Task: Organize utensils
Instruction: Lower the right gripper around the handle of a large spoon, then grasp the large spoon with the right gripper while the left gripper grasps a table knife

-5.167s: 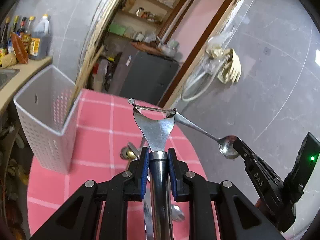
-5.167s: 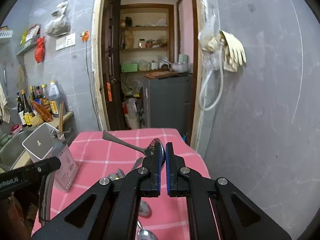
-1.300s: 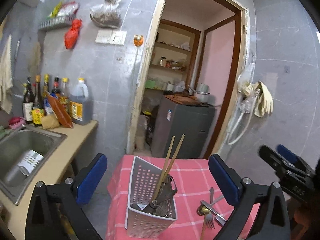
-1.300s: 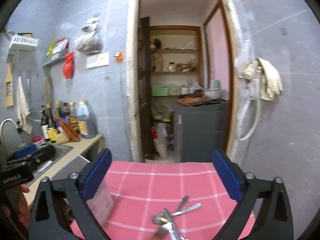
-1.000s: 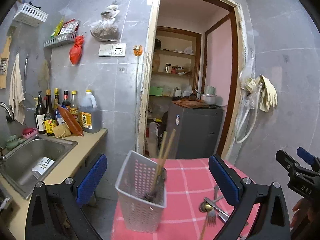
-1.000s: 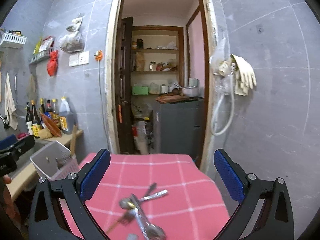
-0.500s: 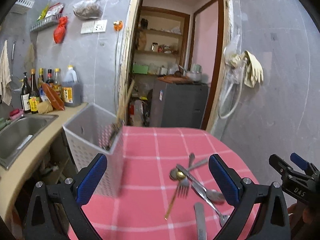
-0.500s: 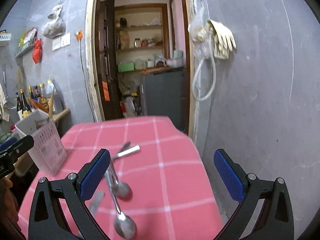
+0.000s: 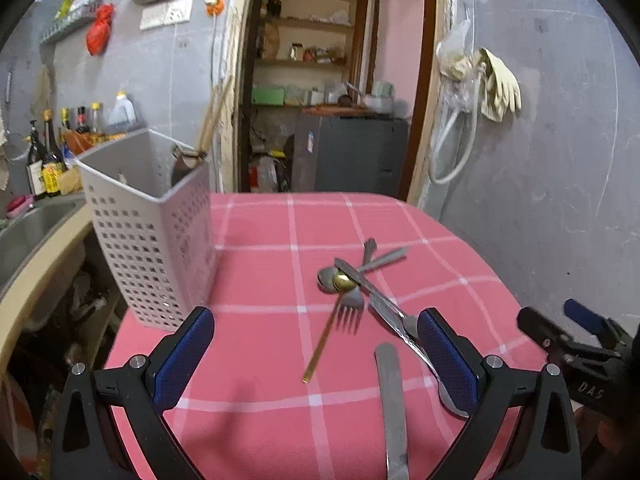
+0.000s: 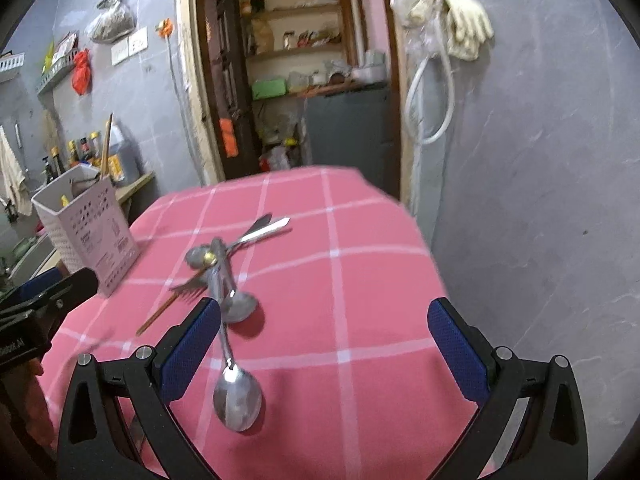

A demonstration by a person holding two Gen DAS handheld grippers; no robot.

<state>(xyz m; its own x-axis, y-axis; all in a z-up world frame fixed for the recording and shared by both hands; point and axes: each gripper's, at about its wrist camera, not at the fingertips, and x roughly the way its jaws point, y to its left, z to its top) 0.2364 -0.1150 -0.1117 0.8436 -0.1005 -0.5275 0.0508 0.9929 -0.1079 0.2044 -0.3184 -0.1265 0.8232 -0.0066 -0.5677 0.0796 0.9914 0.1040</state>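
Left wrist view: low over near edge of table [image 9: 256, 364], facing doorway [image 9: 332, 80], white basket [image 9: 148, 236] close at left. Right wrist view: from farther right, angled leftward, same height. Shared: utensil pile [image 9: 360, 284] [image 10: 218, 264], basket [image 10: 86, 232], doorway [image 10: 296, 72].

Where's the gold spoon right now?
The gold spoon lies on the pink tablecloth mid-table in the left wrist view, its bowl in the utensil pile beside the fork, right of the white basket.
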